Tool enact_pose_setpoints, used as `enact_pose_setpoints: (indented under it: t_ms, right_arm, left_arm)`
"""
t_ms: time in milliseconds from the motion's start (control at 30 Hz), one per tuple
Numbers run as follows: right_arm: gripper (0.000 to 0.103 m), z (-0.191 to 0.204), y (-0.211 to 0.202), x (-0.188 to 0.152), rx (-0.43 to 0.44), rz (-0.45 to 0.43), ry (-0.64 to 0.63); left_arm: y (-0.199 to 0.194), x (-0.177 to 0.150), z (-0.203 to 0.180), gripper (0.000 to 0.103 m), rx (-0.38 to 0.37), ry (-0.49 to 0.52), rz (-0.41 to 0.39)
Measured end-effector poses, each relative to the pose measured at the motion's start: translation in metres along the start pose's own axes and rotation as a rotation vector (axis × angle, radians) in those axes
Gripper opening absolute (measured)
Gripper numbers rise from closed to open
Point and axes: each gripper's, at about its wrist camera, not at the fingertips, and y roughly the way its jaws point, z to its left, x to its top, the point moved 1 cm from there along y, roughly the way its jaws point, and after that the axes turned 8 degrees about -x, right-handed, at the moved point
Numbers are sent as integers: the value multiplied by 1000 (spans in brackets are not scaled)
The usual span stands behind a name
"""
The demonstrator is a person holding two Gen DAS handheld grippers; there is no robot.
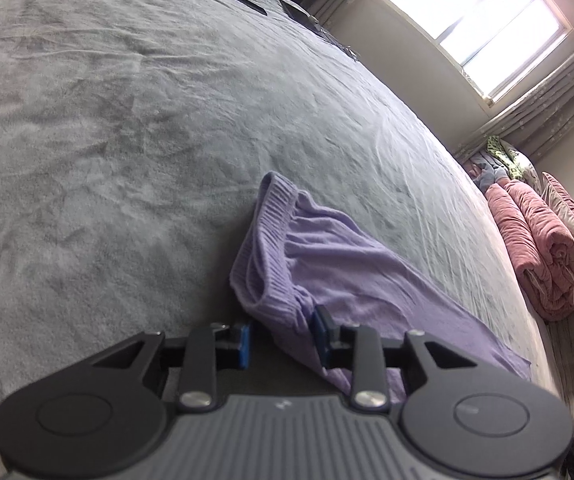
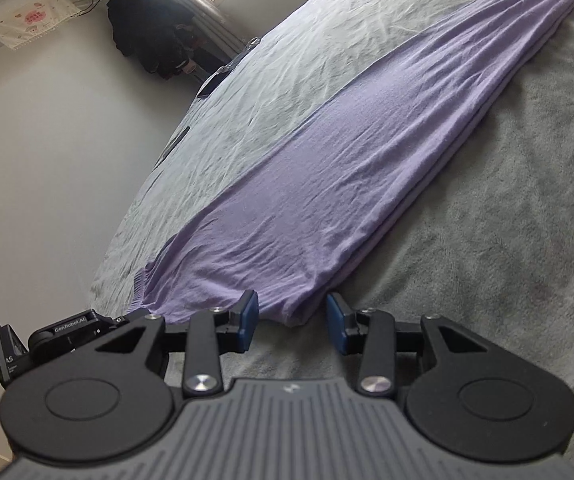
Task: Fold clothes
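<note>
The left gripper [image 1: 283, 344] is hovering low over the bed [image 1: 127, 140], its blue pads standing apart; the lilac garment [image 1: 327, 264] is lying partly between them, one fold brushing the right-hand pad, but nothing is being pinched. Just beyond the fingers the ribbed band [image 1: 271, 248] of the garment is bunching up and gaping, so this end is looking untidy.

Over on the other side, the right gripper [image 2: 291, 322] is sitting with its jaws apart as well, the near tip of the garment [image 2: 347, 152] poking into the gap without being squeezed; from there the cloth is stretching away as a long narrow strip, already doubled lengthwise, running diagonally across the grey blanket toward the far corner of the bed.

So both ends are being lined up for a grab, by my reading; to do it well, each pair of pads should be closing on all layers at once, right at the end hems, not on a single loose flap; the left side wants that ribbed band flattened first. Lifting both ends together and keeping the strip taut should be stopping the layers sliding apart.

A pink quilt [image 1: 543, 248] is sitting rolled at the far right edge, well clear.
</note>
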Motion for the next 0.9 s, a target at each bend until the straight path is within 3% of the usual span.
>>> enact_pose_setpoints:
  t_ms: [67, 133, 333, 533, 900]
  right_arm:
    - [14, 2, 3, -2, -31, -6, -7]
    - [5, 2, -2, -2, -31, -19, -2]
    - [4, 6, -22, -3, -9, -69, 18]
    - [4, -6, -15, -8, -22, 5, 86]
    - [4, -13, -14, -6, -28, 10, 58]
  left_arm:
    - [0, 0, 1, 19, 17, 12, -6]
    - [-1, 1, 4, 15, 22, 17, -12]
    - [-13, 4, 5, 13, 36, 8, -36]
    - [-14, 3, 4, 13, 70, 13, -35]
    - [-10, 2, -2, 16, 117, 65, -16]
